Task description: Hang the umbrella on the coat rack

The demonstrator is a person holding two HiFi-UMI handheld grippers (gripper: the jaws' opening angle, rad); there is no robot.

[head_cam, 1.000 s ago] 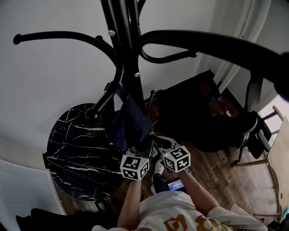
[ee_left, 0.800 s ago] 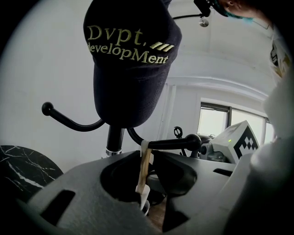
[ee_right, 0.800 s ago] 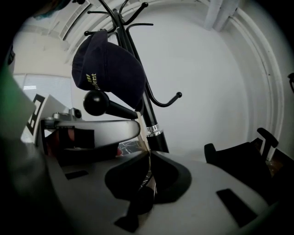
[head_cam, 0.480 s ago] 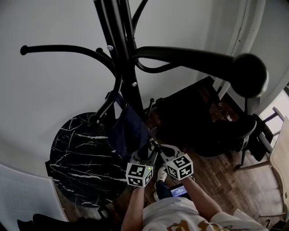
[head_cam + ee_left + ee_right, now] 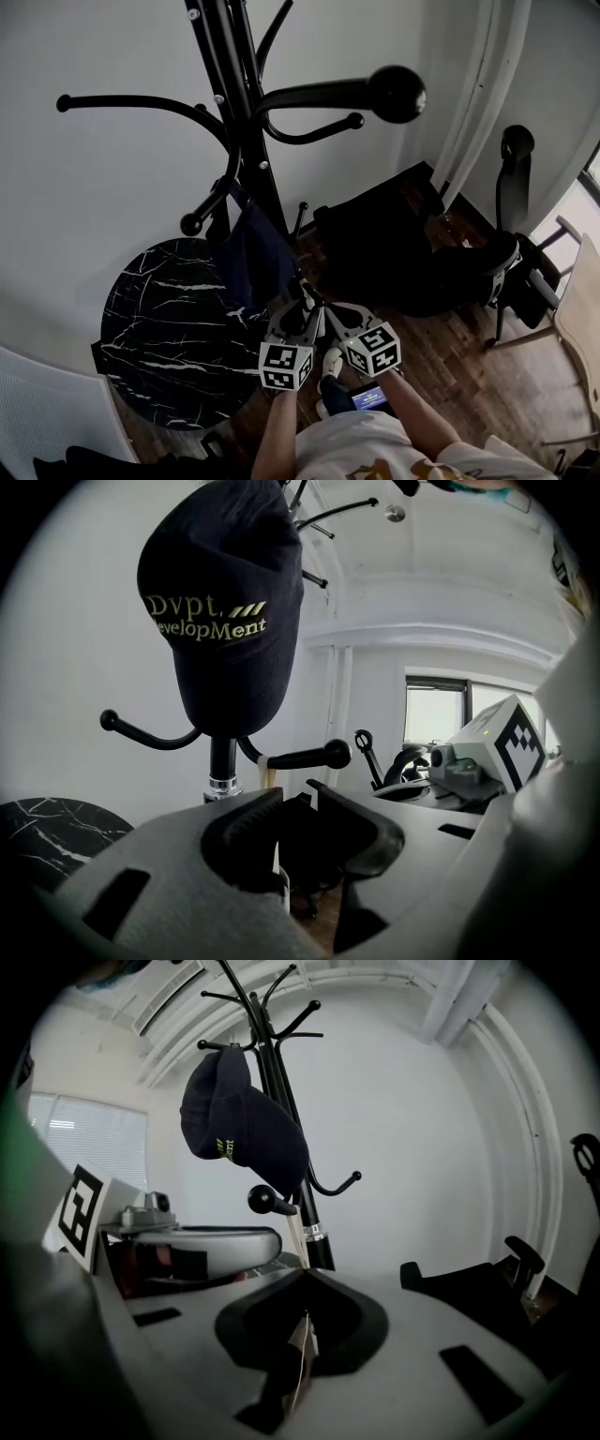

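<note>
Dark navy fabric umbrella with gold lettering (image 5: 225, 621) hangs from a lower hook of the black metal coat rack (image 5: 246, 112), just ahead of both claws. Left claw (image 5: 292, 808) has just been opening: jaws apart, nothing between them. Right claw (image 5: 302, 1283) is closed, jaws together.

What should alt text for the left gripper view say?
A dark blue umbrella with gold lettering hangs on a black coat rack against a white wall. In the foreground the left tool, its jaws just opened, stands apart with nothing between them.
</note>
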